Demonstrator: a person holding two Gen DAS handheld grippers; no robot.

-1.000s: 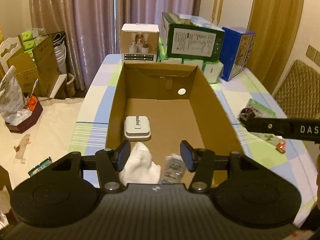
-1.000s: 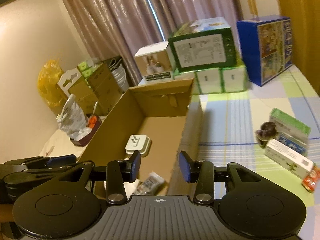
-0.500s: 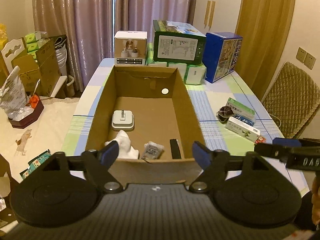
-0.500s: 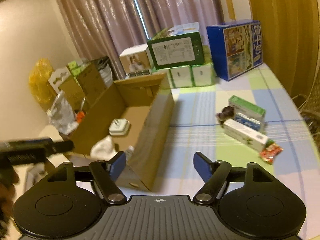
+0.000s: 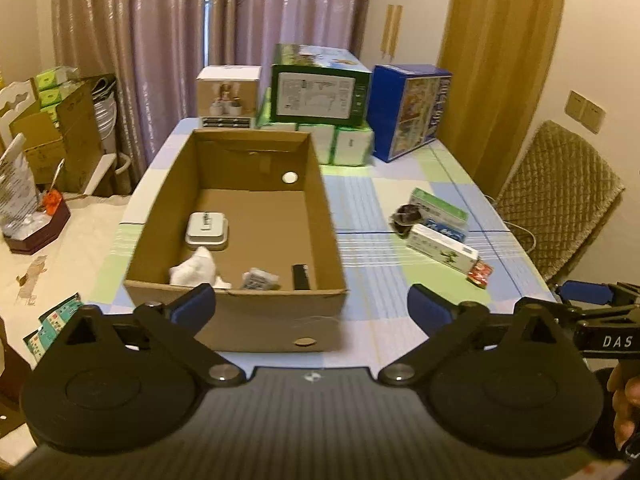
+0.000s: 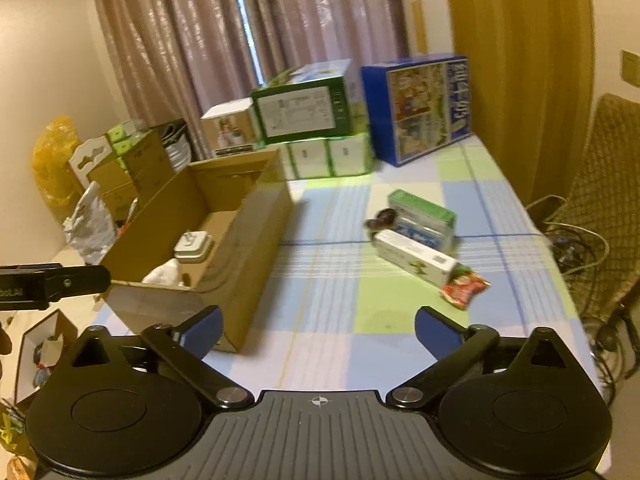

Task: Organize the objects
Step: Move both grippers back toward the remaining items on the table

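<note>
An open cardboard box (image 5: 256, 320) (image 6: 256, 236) lies on the checked table. Inside it are a white adapter (image 5: 207, 231) (image 6: 193, 245), a white crumpled cloth (image 5: 196, 268) (image 6: 166, 272), a small silver packet (image 5: 259, 279) and a black bar (image 5: 299, 276). On the table to the right lie a green-white box (image 5: 440, 210) (image 6: 424, 216), a long white box (image 5: 442, 249) (image 6: 414, 258), a dark small object (image 5: 406, 216) (image 6: 380, 218) and a red packet (image 5: 480, 274) (image 6: 464, 286). My left gripper (image 5: 311, 310) is open and empty, in front of the box's near wall. My right gripper (image 6: 318, 330) is open and empty, above the table in front of the loose items.
Stacked cartons stand at the table's far end: a white one (image 5: 228, 96), a green one (image 5: 318, 88), a blue one (image 5: 408, 110). A quilted chair (image 5: 560, 196) is on the right. Boxes and bags (image 5: 48, 136) crowd the floor at the left.
Both grippers have pulled back out of the cardboard box and opened wide. The right one has swung to the right, over the table near the loose items.
</note>
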